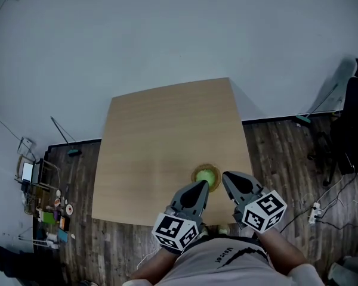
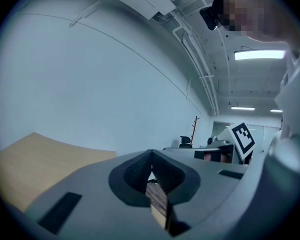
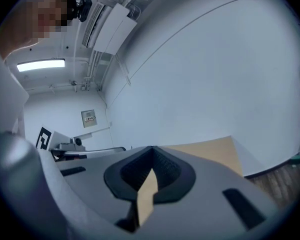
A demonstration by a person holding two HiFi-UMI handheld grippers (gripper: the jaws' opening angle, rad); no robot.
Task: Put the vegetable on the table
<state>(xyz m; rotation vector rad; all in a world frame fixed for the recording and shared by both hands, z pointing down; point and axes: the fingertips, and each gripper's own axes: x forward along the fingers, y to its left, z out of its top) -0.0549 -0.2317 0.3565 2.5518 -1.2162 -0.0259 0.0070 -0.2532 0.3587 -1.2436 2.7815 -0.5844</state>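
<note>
Near the front edge of the bench [image 1: 167, 136], right of its middle, a round green vegetable [image 1: 206, 176] sits inside a brownish ring [image 1: 194, 171] that looks like a small dish or basket; which of the two cannot be told from above. So the vegetable is on the bench only by way of that ring, not on the bare wood. That fits two stages. Either it was wanted on the bench in its holder and lies as asked, or it has yet to come out onto the wood beside it.

The left gripper [image 1: 201, 188] has its tip over the near rim of the ring, and the right gripper [image 1: 228, 179] is just to the ring's right. Each gripper view shows its jaws closed tip to tip, with nothing between them.

The bench has plenty of bare wood to the left and behind the ring. There is less to the right, and least toward the front edge, where the person stands. Beyond the bench lie dark plank floor [image 1: 280, 154], a black chair [image 1: 352, 124] well off to the right, and a heap of small clutter [image 1: 48, 207] well off to the left. None of it crowds the grippers.
</note>
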